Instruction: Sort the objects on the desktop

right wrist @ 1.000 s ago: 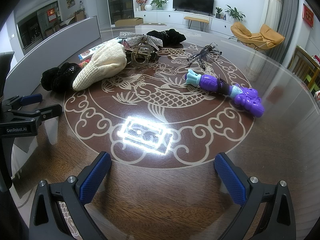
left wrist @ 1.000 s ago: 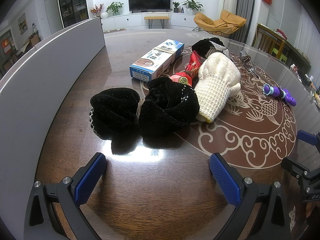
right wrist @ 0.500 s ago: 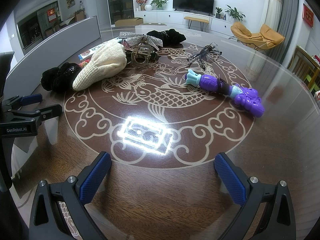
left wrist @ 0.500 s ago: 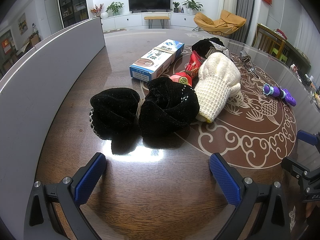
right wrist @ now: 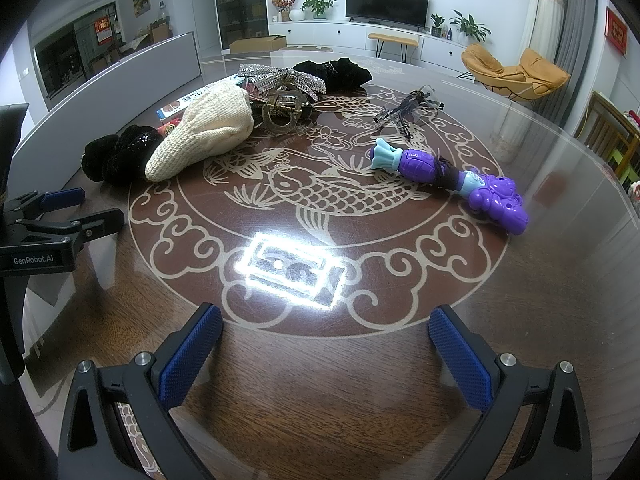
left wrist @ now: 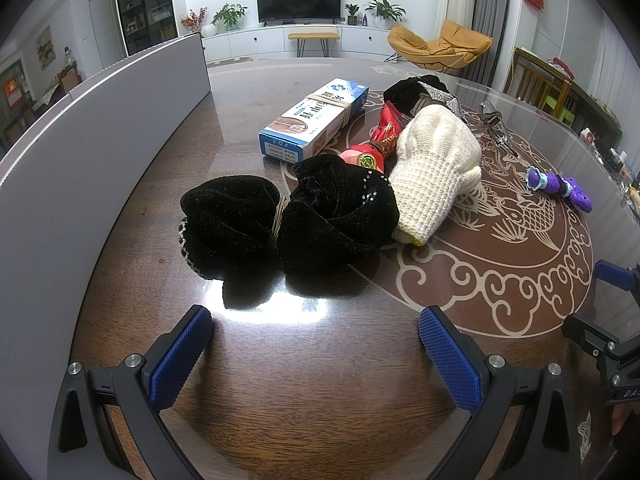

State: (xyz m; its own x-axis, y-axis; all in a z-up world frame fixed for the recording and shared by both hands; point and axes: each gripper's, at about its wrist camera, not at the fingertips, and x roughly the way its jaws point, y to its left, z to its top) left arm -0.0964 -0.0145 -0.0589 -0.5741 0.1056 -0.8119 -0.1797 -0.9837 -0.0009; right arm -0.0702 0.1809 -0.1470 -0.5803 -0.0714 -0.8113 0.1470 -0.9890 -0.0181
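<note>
A black velvet bow [left wrist: 288, 220] lies just ahead of my left gripper [left wrist: 316, 344], which is open and empty. Behind the bow are a cream knitted glove [left wrist: 436, 168], a red packet [left wrist: 380, 140] and a blue-white box [left wrist: 316, 116]. My right gripper [right wrist: 326, 354] is open and empty over the table's near part. In its view a purple toy [right wrist: 452, 184] lies ahead to the right, with the glove [right wrist: 204, 136], a hair claw [right wrist: 284, 112], a rhinestone bow [right wrist: 280, 76], a black scrunchie [right wrist: 332, 72] and glasses [right wrist: 408, 108] farther back.
A grey curved panel [left wrist: 80, 140] runs along the table's left edge. The dark wooden table [right wrist: 320, 400] has a glossy top with a fish pattern. The left gripper shows at the left of the right wrist view [right wrist: 60, 216].
</note>
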